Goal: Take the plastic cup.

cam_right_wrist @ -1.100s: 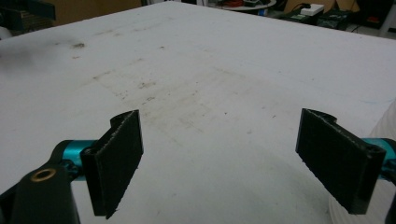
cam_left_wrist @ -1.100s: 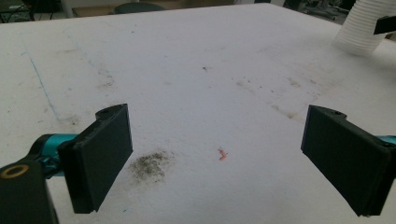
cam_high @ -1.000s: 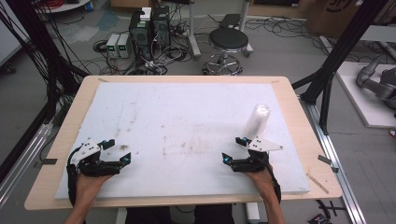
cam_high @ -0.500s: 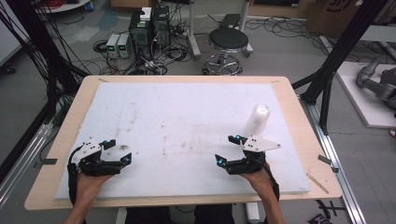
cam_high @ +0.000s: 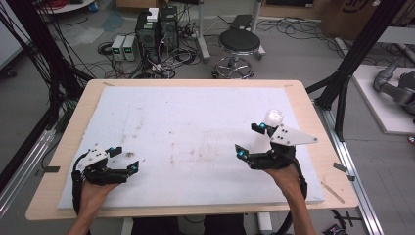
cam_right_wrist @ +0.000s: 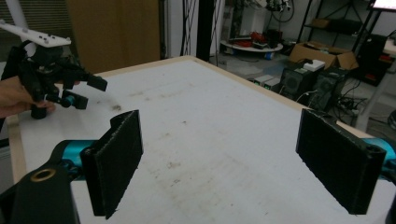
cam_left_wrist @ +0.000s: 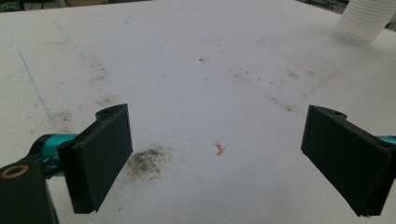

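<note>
We see the white ribbed cup (cam_high: 272,119) standing upside down on the white foam mat (cam_high: 195,122), just beyond our right gripper (cam_high: 250,141) and partly hidden by its grey plate. Both the right gripper and our left gripper (cam_high: 124,159) have their jaws spread wide apart with nothing between them. Since a second ago the right gripper has lifted off the mat towards the cup, while the left has stayed put.

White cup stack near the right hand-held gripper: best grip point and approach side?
Take the white cup stack around its ribbed side wall, mid-height, jaws level. It appears to stand upright on the foam mat with bare mat around it. Come from the person's side with the right hand-held gripper, whose jaws stand wide open nearby.
</note>
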`<state>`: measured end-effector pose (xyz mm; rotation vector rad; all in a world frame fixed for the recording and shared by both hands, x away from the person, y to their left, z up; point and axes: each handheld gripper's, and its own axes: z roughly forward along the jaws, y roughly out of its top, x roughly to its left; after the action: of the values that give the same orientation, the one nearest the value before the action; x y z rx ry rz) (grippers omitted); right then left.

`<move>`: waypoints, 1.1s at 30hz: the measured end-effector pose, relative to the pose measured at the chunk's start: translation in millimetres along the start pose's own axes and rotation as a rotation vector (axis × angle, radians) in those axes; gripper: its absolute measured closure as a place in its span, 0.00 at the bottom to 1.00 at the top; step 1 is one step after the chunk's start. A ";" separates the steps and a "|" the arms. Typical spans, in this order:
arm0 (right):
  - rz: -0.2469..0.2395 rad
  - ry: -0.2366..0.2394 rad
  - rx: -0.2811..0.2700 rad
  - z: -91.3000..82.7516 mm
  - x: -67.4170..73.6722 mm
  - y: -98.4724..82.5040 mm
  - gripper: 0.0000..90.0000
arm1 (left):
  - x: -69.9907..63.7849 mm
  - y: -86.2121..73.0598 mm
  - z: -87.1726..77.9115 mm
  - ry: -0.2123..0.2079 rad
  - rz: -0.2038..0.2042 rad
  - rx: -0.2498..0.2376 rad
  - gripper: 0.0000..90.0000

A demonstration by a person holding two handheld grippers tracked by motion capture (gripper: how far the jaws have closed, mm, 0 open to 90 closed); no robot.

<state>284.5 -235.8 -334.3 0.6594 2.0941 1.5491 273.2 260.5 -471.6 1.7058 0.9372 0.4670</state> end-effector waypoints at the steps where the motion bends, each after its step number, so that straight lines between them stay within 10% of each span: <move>1: -0.005 -0.004 -0.005 -1.3 -1.5 4.4 0.17 | 0.2 0.0 0.1 -0.002 0.001 0.001 0.10; 33: 0.001 -0.098 0.084 -36.7 -70.9 52.2 0.17 | 0.8 0.1 0.6 -0.010 -0.009 0.002 0.10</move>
<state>323.3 -293.6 -269.1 0.7501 2.0947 1.4068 274.2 260.8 -471.8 1.7036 0.9374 0.4516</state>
